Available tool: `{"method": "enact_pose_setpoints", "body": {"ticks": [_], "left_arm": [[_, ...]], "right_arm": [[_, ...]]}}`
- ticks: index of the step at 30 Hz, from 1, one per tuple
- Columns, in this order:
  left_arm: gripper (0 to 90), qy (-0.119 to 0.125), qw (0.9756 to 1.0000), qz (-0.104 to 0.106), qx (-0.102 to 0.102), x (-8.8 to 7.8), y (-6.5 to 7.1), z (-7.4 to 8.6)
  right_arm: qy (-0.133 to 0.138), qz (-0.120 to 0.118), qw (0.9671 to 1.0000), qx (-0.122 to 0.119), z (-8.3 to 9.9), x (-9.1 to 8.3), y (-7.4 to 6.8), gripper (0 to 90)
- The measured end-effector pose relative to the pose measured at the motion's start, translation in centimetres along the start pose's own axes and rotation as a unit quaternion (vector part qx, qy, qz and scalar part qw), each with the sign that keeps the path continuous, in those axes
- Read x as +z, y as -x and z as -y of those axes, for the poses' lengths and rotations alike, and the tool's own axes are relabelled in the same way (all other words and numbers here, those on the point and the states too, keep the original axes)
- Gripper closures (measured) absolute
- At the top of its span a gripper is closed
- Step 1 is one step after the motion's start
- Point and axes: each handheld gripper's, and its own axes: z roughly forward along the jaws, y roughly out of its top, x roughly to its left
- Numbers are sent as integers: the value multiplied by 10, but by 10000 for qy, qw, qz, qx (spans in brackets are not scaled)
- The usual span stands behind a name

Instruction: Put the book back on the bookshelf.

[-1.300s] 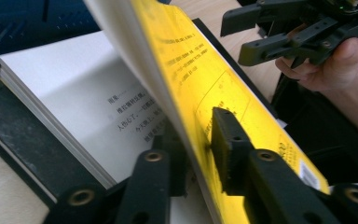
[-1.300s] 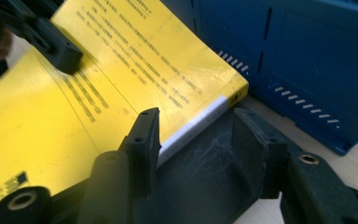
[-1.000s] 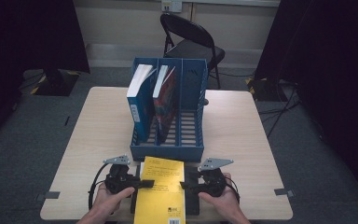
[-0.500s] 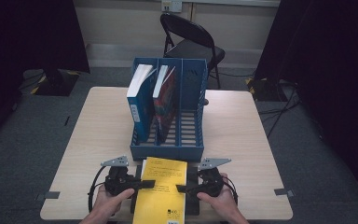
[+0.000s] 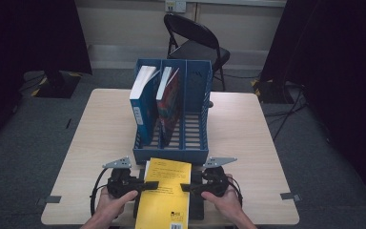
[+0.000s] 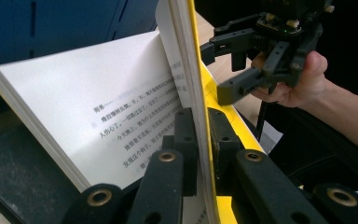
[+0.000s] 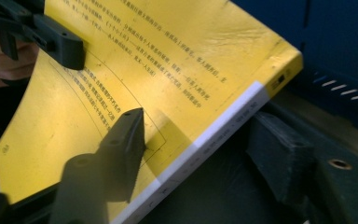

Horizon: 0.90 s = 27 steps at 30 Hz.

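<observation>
So we're working the yellow book (image 5: 166, 193), which lies flat on a dark mat (image 5: 196, 206) at the near edge of the table (image 5: 262, 143), just in front of the blue file rack (image 5: 172, 153). That rack already has two books standing in its left and middle slots, a blue book (image 5: 140, 102) and a red book (image 5: 169, 98), while the right slot looks free, so our guess is the yellow one is headed there.

The left gripper (image 6: 200, 140) is clamped tight on the yellow cover plus a few pages, peeled up off the white page block (image 6: 74, 107). The right gripper (image 7: 196, 144) has just been narrowing its jaws around the spine edge: one jaw over the cover, the other off to the side, not pinching yet.

So, early days: cover grabbed, book not lifted, nothing slotted.
</observation>
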Motion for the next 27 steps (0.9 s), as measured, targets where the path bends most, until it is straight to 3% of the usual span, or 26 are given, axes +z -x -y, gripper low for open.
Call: {"method": "enact_pose_setpoints", "body": {"ticks": [6,13,27], "left_arm": [[852,45,10000,3,-34,0,0,0],[858,132,9999,-24,98,-4,4,-5],[859,366,9991,-42,200,-13,8,-16]], "right_arm": [[89,46,10000,7,-4,-6,-1,435],[309,15,9995,-1,-10,-15,-2,519],[793,-191,9967,39,-28,-25,-3,622]]}}
